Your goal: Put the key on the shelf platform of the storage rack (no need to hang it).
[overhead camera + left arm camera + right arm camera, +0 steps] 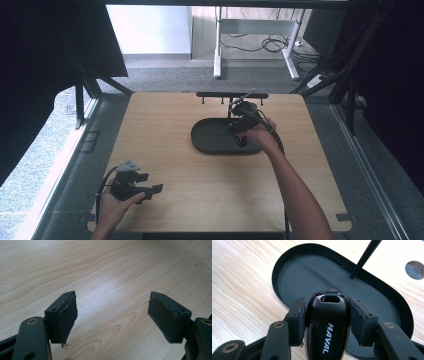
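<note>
A glossy black car key fob (328,325) with white "HAVAL" lettering and a small strap loop at its top sits between the pads of my right gripper (327,312), which is shut on it. The fob hangs over the near part of a black oval tray (294,275). In the high view the right gripper (241,131) is above the tray's (200,144) right half. My left gripper (154,190) rests low near the table's front left corner, jaws wide open (112,315) over bare wood with nothing between them.
A black rack with a top bar and small hooks (231,95) stands at the tray's far side; its thin post (364,258) rises from the tray's back. A round hole (414,270) is in the light wooden table (165,125) beyond the tray.
</note>
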Action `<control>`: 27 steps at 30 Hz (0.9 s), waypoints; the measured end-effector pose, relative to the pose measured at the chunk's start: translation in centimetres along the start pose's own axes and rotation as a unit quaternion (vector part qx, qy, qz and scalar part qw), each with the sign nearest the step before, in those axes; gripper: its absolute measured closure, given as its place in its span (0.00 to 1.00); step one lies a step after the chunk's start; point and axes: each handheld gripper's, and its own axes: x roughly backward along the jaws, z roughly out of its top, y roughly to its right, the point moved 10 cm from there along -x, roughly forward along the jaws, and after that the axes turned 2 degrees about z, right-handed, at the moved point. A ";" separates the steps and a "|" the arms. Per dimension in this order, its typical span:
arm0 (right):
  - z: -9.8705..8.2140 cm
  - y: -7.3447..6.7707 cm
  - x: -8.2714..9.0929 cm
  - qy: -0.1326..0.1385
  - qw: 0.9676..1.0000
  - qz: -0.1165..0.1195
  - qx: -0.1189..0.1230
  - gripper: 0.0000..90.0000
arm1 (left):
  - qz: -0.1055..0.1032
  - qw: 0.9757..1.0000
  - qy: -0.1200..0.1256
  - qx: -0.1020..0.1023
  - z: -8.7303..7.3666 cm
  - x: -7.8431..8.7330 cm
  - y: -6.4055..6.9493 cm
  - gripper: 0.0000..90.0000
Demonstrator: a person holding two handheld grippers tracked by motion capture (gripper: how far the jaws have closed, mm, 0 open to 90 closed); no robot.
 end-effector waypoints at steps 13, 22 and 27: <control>0.3 0.7 -1.0 -0.002 1.000 -0.003 -0.009 0.56 | 0.000 1.000 -0.001 0.000 0.0 0.0 0.0 0.27; 0.4 1.2 -1.8 -0.004 1.000 -0.007 -0.017 0.56 | 0.001 1.000 -0.001 0.001 0.0 0.0 -0.1 0.26; 0.4 1.6 -2.5 -0.008 1.000 -0.011 -0.021 0.56 | 0.000 1.000 -0.001 0.002 0.0 0.0 -0.1 0.26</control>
